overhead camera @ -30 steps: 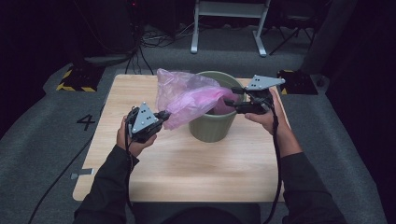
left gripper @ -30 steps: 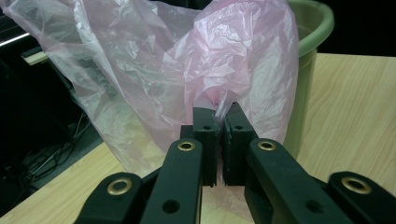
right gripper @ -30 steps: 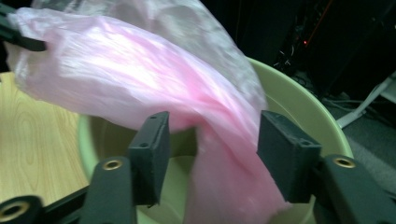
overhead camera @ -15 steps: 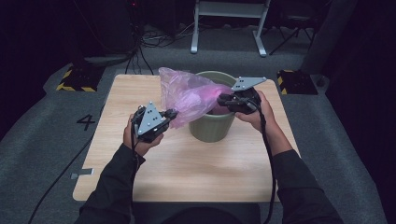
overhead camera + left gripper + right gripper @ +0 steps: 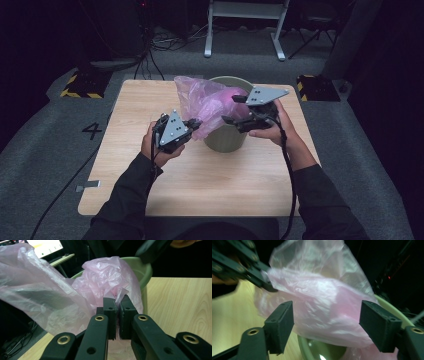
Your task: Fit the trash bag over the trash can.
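High view: left hand-held gripper held low, clenched on the thin pink plastic bag draped over the green round bin on the desk, while the right hand-held gripper, raised above the rim, has just been opening, released, bag between its jaws.

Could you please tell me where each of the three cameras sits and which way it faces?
High view: above the person's side, looking forward and down at the table; forearms, both hands show.
Left gripper view: rides the left claw, shut on the pink bag.
Right gripper view: rides the right claw, open, facing the bag.
All three share the bag and green bin.
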A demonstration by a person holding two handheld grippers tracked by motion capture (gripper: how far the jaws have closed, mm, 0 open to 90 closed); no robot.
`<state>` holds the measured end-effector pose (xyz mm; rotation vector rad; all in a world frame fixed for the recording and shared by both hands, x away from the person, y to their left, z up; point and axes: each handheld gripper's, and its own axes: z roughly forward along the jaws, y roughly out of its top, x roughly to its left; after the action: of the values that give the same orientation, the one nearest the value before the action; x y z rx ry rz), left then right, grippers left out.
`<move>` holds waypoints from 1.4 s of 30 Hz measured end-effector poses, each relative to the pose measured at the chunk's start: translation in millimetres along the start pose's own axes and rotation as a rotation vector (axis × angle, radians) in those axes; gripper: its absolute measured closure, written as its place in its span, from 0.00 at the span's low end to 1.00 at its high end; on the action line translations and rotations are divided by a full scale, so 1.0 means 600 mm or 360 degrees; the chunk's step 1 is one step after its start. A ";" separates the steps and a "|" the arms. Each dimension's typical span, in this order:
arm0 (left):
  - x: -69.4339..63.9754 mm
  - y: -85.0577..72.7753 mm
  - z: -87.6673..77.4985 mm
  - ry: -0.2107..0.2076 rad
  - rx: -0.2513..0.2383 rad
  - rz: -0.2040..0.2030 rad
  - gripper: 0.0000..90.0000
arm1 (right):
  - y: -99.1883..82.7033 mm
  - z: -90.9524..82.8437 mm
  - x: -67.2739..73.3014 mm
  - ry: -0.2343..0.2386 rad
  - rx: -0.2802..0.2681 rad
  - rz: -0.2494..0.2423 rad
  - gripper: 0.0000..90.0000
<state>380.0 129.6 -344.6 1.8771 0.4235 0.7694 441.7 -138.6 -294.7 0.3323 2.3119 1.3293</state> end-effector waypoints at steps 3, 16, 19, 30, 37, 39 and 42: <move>-0.006 0.004 0.005 -0.0032 -0.0003 0.0017 0.95 | 0.001 0.026 0.005 -0.0035 0.0101 -0.0031 0.33; -0.018 0.006 0.005 -0.0077 0.0009 -0.0006 0.73 | -0.018 0.035 -0.007 0.0082 0.0097 0.0040 0.98; -0.019 0.005 -0.004 -0.0084 0.0003 -0.0046 0.54 | -0.025 0.025 -0.011 0.0082 0.0075 0.0064 0.99; 0.007 -0.009 -0.054 0.0041 -0.0065 -0.0155 0.34 | -0.043 0.000 -0.024 0.0072 0.0049 0.0113 0.98; 0.036 -0.015 -0.018 -0.0027 -0.0046 -0.0304 0.30 | -0.047 0.001 -0.024 0.0079 0.0051 0.0104 0.94; 0.048 -0.016 -0.001 -0.0072 -0.0037 -0.0360 0.30 | -0.049 0.001 -0.024 0.0078 0.0048 0.0103 0.92; 0.057 -0.015 0.015 -0.0108 -0.0024 -0.0393 0.31 | -0.051 -0.001 -0.022 0.0079 0.0046 0.0096 0.90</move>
<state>411.7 148.2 -344.3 1.7899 0.5914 0.5405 453.6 -160.1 -317.4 0.3854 2.3814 1.3482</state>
